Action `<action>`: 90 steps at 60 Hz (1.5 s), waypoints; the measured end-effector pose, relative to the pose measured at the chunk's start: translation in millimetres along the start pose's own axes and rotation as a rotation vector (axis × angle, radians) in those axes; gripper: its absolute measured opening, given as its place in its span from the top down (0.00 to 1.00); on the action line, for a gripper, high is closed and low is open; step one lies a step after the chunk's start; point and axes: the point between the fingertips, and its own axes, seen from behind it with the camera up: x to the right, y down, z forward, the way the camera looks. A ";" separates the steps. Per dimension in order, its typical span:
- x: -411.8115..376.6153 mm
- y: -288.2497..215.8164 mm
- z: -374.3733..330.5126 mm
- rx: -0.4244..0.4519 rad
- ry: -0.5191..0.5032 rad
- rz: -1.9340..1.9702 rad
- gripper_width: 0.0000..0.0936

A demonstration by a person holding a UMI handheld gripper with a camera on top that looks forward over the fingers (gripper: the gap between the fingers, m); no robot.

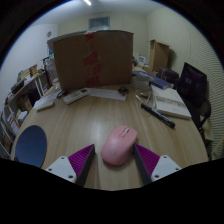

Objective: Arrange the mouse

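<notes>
A pink computer mouse (pixel 119 145) lies on the round wooden table (pixel 90 120), between my two fingers and slightly ahead of them. My gripper (pixel 115 160) is open, its magenta pads (pixel 82 160) on either side of the mouse with a small gap at each side. The mouse rests on the table by itself.
A large cardboard box (pixel 92 57) stands at the far side of the table. A blue mouse mat (pixel 31 145) lies to the left. A keyboard (pixel 76 95), papers (pixel 108 93), a book (pixel 172 102) and a dark pen-like object (pixel 157 115) lie beyond and to the right.
</notes>
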 end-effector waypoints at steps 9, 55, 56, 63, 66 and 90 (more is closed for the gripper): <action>4.9 -19.8 23.7 0.013 0.012 0.006 0.15; -191.8 -165.4 -114.6 0.375 -0.010 -0.016 0.64; -204.7 -157.6 -110.5 0.363 -0.018 -0.023 0.64; -271.6 -85.0 -67.8 0.228 -0.072 -0.021 0.64; -284.5 -56.0 -51.9 0.177 -0.065 -0.038 0.64; -297.9 16.8 -11.4 -0.005 -0.032 -0.081 0.44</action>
